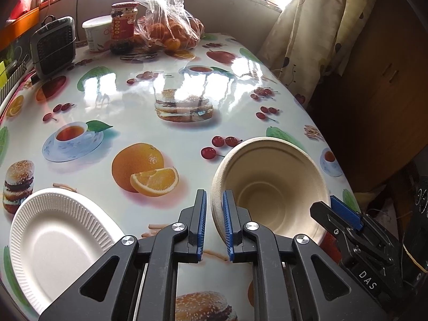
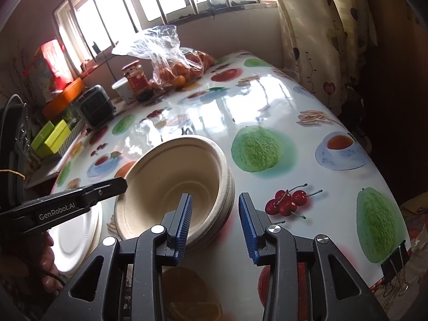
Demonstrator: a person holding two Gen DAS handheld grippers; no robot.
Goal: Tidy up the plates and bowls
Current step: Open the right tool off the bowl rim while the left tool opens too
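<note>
We are looking at a table (image 1: 139, 93) wearing a glossy white cloth printed with fruit, burgers and teacups. Sitting on it near us are a stack of beige pulp bowls (image 1: 270, 187) and a white ribbed paper plate (image 1: 58, 240). Standing at the far end are a clear bag of oranges (image 1: 168, 32), a red-labelled jar (image 1: 123, 24), a white tub (image 1: 96, 33) and a small grey appliance (image 1: 53, 45).

bowls (image 1: 270, 184) right of plate (image 1: 56, 243); both on table (image 1: 128, 101)
</note>
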